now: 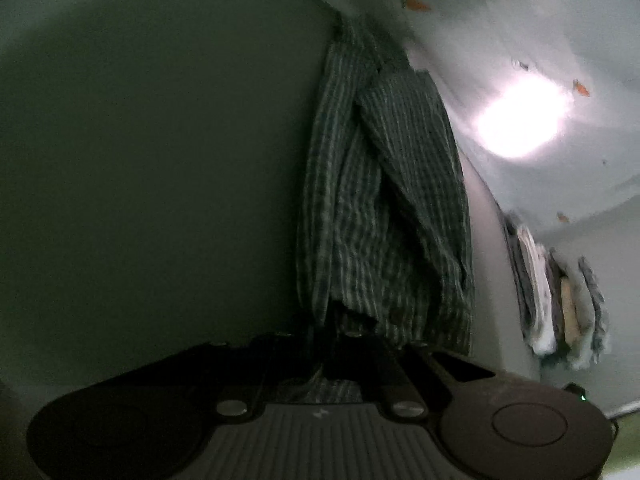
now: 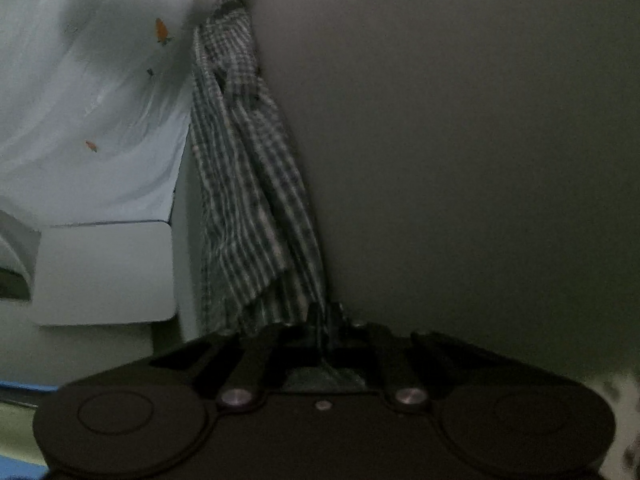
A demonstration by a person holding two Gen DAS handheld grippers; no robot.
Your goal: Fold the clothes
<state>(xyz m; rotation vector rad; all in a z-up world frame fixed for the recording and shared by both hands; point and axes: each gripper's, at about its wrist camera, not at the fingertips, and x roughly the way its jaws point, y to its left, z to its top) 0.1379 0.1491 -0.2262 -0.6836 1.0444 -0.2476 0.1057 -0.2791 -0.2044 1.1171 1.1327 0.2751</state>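
Left wrist view: the left gripper points forward and downward, its dark body filling the lower frame. Its jaws are drawn together on a fold of the checked garment, whose cloth passes between the linkage arms and runs away from the jaws in a long bunched band toward the top of the frame. To the left of the garment lies a broad plain dark surface, out of focus. To the right lies a pale sheet printed with small orange motifs, with a bright glare patch on it. At the right edge a stack of folded textiles stands well apart from the garment; no container is discernible.

Right wrist view: the right gripper is likewise angled downward, jaws clamped narrow on the same checked garment, which stretches from the jaws up toward the frame's top. The pale sheet lies to its left, above a white rounded panel.
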